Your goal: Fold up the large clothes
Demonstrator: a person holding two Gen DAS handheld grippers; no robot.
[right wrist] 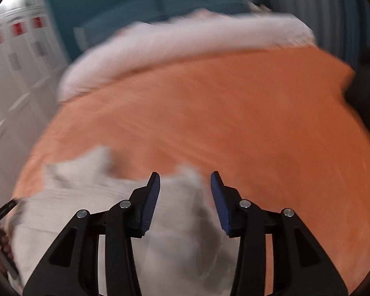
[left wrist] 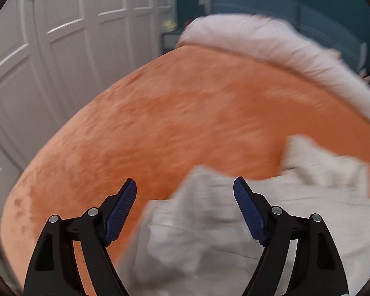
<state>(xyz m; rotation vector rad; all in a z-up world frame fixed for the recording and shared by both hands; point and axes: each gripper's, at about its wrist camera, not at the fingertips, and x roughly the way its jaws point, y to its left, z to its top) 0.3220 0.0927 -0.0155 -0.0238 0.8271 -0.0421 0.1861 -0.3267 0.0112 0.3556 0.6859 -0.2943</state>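
A pale grey-white garment [left wrist: 209, 227] lies crumpled on the orange bed cover [left wrist: 185, 111], near the front edge of the bed. My left gripper [left wrist: 185, 181] hovers over the garment's left part with its jaws wide apart, and the blue pads [left wrist: 120, 212] touch no cloth. In the right wrist view the same garment [right wrist: 86, 197] spreads to the lower left. My right gripper [right wrist: 185, 174] stands open above a raised fold of it, with a gap between pads and cloth. Both views are blurred.
White bedding [left wrist: 259, 39] is heaped at the head of the bed, against a teal headboard [left wrist: 271, 0]. White wardrobe doors [left wrist: 61, 49] run along the left side. A hand on a black grip [right wrist: 0, 227] shows at the left edge of the right wrist view.
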